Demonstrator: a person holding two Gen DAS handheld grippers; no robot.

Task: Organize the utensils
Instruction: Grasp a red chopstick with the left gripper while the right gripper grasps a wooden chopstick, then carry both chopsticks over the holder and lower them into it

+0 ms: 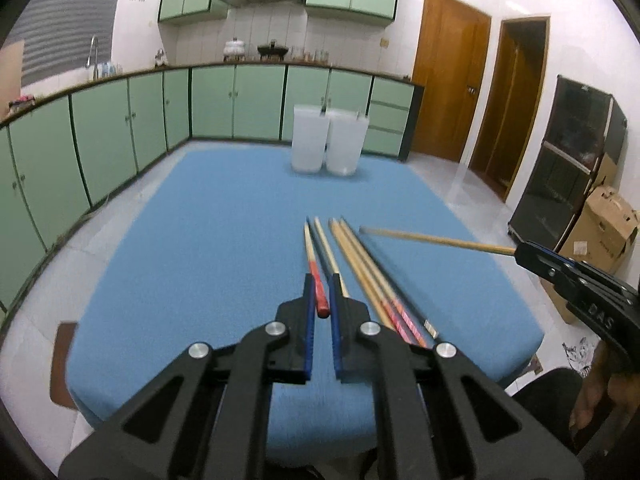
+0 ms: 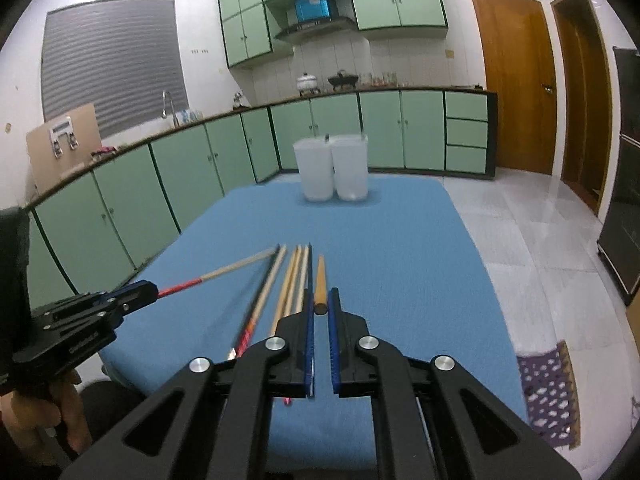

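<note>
Green kitchen cabinets stand behind the blue table, and in the left wrist view your left gripper is closed on the red-ended chopstick by its thick end, so the thin tip points to 12 o'clock toward the two white containers, while the other chopsticks lie just beside it at 1 o'clock. From the right wrist view, your right gripper pinches the plain wooden chopstick the same way, probably so each stick can drop tip-first into a container at 12 o'clock.
</note>
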